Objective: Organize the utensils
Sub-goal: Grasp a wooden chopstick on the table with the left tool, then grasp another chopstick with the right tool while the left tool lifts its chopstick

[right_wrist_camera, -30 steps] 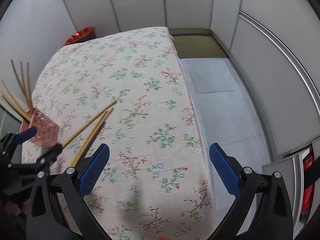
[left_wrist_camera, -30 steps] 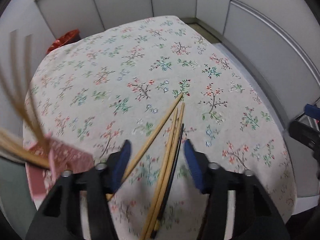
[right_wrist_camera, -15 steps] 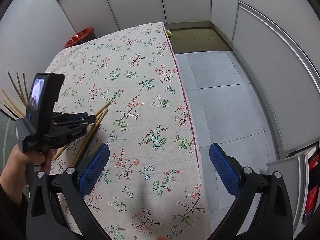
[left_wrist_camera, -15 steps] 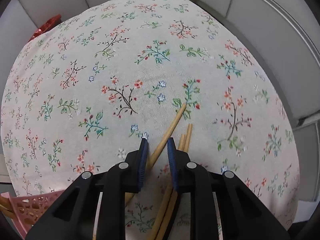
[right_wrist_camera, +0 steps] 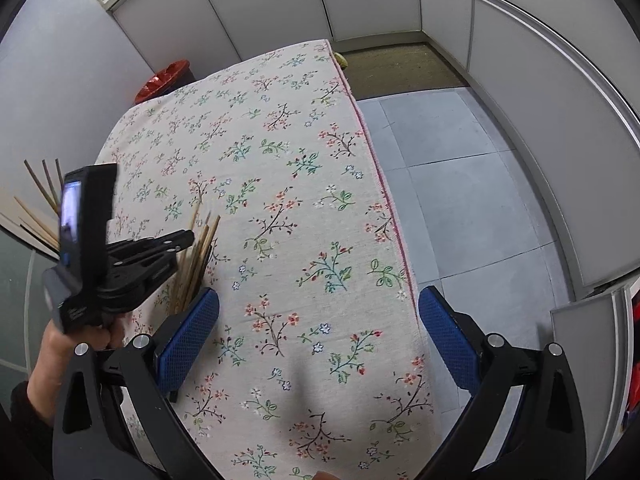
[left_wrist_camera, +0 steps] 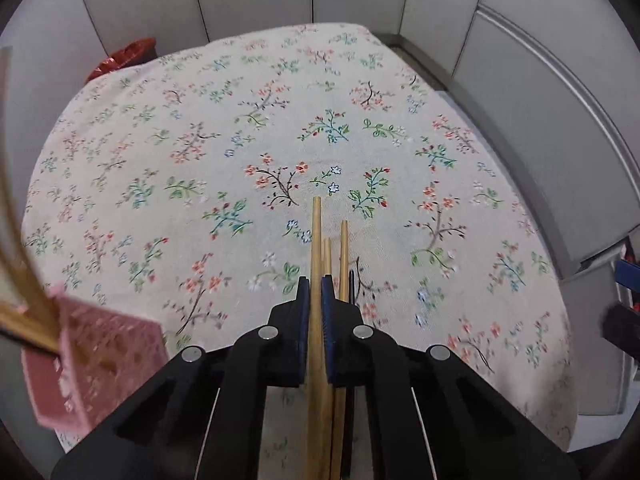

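Right now the left tool (left_wrist_camera: 315, 300) is clenched on one wooden chopstick (left_wrist_camera: 316, 248), blue pads (left_wrist_camera: 303, 304) pinching it approx mid-shaft, tip pointing fwd over the floral tablecloth (left_wrist_camera: 240, 120) on the worktop. Just beside it, to the right, lie two more wooden chopsticks (left_wrist_camera: 343, 252) and a dark chopstick (left_wrist_camera: 351, 284), roughly parallel, on the cloth; can't tell if the gripped one is lifted clear of them. Pink lattice holder (left_wrist_camera: 96, 356) sits at the left edge, blurred, w/ several chopsticks (left_wrist_camera: 24, 280) leaning out of it.

Right tool (right_wrist_camera: 318, 336) is released, pads wide apart, nothing between them, hovering over the cloth near the worktop's right edge. From its view the left tool (right_wrist_camera: 188, 237) shows w/ the person's hand (right_wrist_camera: 80, 340) on the grip, chopstick bundle (right_wrist_camera: 196, 256) fanning under it. Red bin (right_wrist_camera: 162, 80) stands past the far corner; grey tile floor (right_wrist_camera: 460, 184) to the right.
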Demonstrator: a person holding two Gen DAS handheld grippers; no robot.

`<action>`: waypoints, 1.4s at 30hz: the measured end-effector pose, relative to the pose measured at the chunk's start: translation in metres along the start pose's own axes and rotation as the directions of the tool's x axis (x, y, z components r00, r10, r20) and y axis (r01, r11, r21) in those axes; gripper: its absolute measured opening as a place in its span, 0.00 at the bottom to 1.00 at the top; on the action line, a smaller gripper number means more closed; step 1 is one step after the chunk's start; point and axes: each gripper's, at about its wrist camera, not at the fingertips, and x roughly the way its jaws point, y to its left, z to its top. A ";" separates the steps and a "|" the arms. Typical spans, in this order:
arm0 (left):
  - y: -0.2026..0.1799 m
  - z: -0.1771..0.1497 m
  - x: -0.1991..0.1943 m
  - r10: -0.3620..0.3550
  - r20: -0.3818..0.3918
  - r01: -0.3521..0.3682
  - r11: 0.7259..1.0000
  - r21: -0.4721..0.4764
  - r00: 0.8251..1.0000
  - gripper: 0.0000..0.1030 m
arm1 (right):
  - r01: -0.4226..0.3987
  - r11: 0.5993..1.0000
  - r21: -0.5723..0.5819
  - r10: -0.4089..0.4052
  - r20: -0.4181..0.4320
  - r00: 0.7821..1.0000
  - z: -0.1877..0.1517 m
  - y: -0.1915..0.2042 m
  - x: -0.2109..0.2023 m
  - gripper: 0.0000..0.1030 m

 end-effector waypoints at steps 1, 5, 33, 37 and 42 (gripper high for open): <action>0.001 -0.006 -0.013 -0.003 0.016 0.002 1.000 0.004 1.000 0.06 | 0.000 1.000 -0.002 0.000 -0.002 1.000 0.000 0.001 0.000 0.93; 0.004 -0.020 -0.059 -0.021 0.085 0.021 1.000 0.007 0.996 0.06 | -0.003 1.000 0.001 0.003 -0.014 1.000 -0.001 0.008 0.004 0.93; 0.092 -0.103 -0.187 -0.038 0.345 0.083 0.990 -0.117 0.938 0.06 | -0.168 0.980 -0.110 0.145 -0.192 0.971 0.023 0.134 0.104 0.10; 0.098 -0.107 -0.188 -0.042 0.344 0.090 0.988 -0.123 0.938 0.06 | -0.150 0.986 -0.077 0.132 -0.200 0.971 0.030 0.136 0.121 0.08; 0.105 -0.109 -0.188 -0.044 0.343 0.094 0.987 -0.130 0.938 0.06 | -0.098 0.993 -0.066 0.082 -0.218 0.972 0.031 0.138 0.140 0.08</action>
